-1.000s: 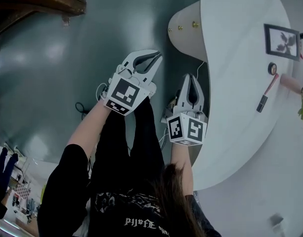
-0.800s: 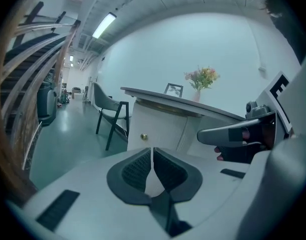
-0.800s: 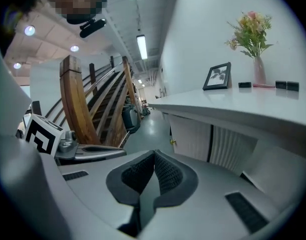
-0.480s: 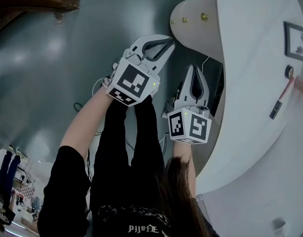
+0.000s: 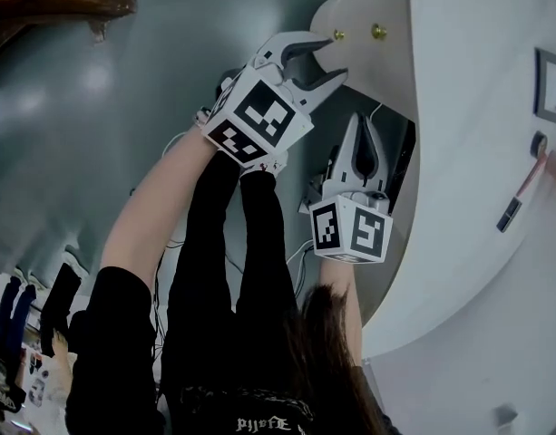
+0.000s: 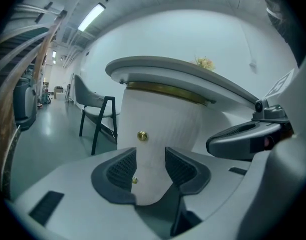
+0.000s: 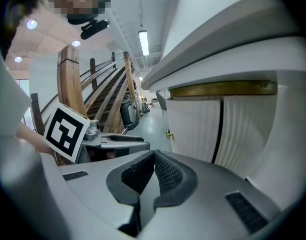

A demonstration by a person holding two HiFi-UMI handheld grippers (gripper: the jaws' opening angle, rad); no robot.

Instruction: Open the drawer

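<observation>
A curved white fluted drawer front [image 5: 373, 66] with small brass knobs [image 5: 338, 35] sits under the white table top [image 5: 459, 152]. My left gripper [image 5: 336, 58] is open right at that front, just below the knobs, and its jaws have just been opening with nothing held between them. In the left gripper view the drawer front [image 6: 157, 119] fills the gap of the left gripper [image 6: 151, 152]; one knob [image 6: 142, 135] shows above the pads and a lower knob [image 6: 135, 180] shows between them. My right gripper [image 5: 357, 125] is shut and empty, lower and nearer me, beside the cabinet.
A black chair [image 6: 99, 119] stands left of the cabinet. A wooden staircase [image 7: 75, 84] rises further left. On the table top lie a picture frame [image 5: 552, 84] and a pen-like stick [image 5: 515, 208]. Cables [image 5: 309, 193] hang under the table.
My left gripper has moved forward to the drawer front and its jaws have gone from shut to open. My right gripper has sunk slightly and stayed shut.
</observation>
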